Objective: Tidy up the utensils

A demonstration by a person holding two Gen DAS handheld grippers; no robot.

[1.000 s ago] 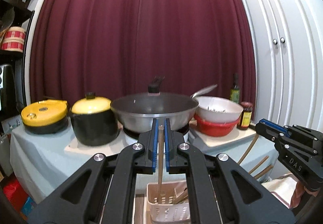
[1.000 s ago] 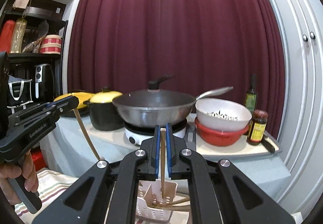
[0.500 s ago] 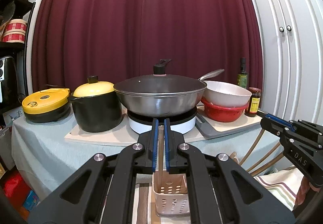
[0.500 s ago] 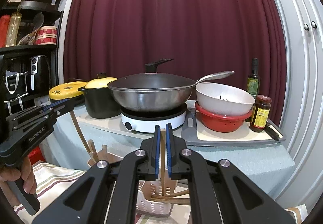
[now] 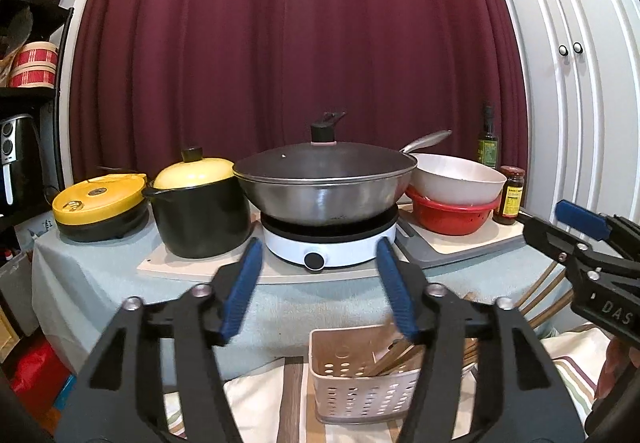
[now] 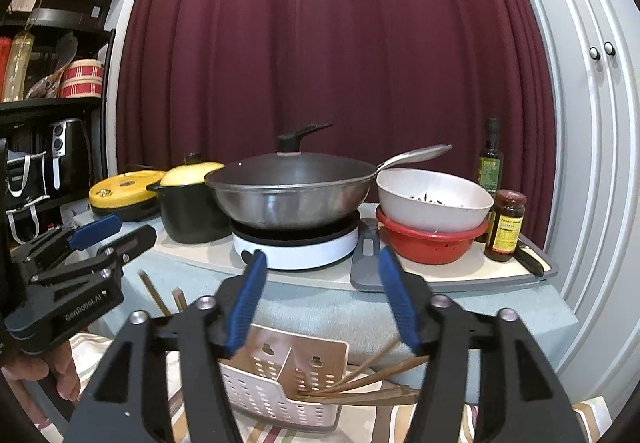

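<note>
Both grippers, left gripper (image 5: 320, 289) and right gripper (image 6: 322, 297), have just been opened wide and are empty; the chopsticks (image 6: 372, 389) are best checked as settled inside the basket (image 6: 280, 399).

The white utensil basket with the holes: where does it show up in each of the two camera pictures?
Left wrist view: the utensil basket sits bottom centre, chopsticks leaning toward its right side.
Right wrist view: it lies low, left of centre, with chopsticks sticking out to the right.
Shared landmark: the wok on the white cooktop, above the basket in both.
</note>
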